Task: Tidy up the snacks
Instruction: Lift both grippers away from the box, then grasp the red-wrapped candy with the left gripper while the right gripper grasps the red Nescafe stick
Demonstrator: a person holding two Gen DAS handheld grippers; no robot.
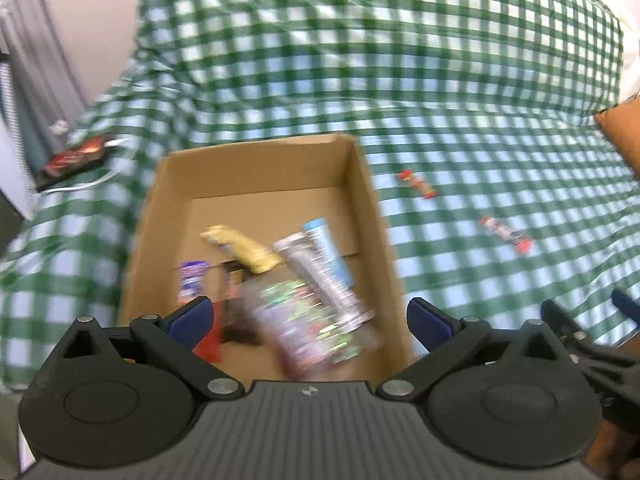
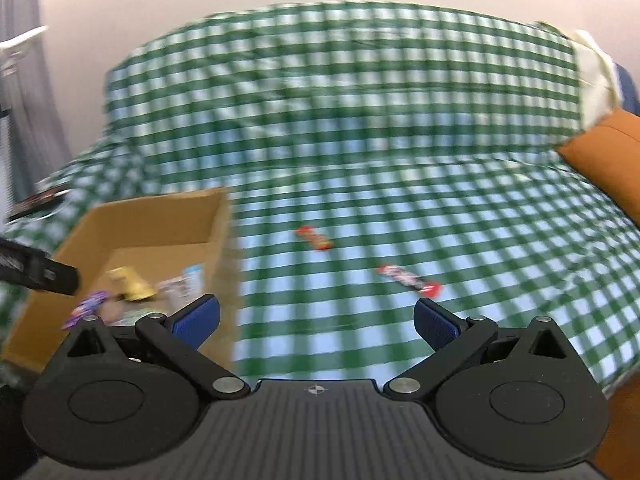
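Now both grippers, left gripper (image 1: 308, 316) and right gripper (image 2: 316, 320), hang with jaws released and empty. Two wrapped snacks (image 2: 408, 280) lie loose on the checked bedcover (image 2: 360, 160), outside the cardboard box (image 1: 360, 200). Soft cloth could bunch under a grab, and thin wrappers slip.

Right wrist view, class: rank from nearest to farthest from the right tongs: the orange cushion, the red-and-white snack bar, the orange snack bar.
1. Red-and-white snack bar, just ahead, right of centre.
2. Orange snack bar, farther up the checked cloth, centre.
3. Orange cushion, far right edge.
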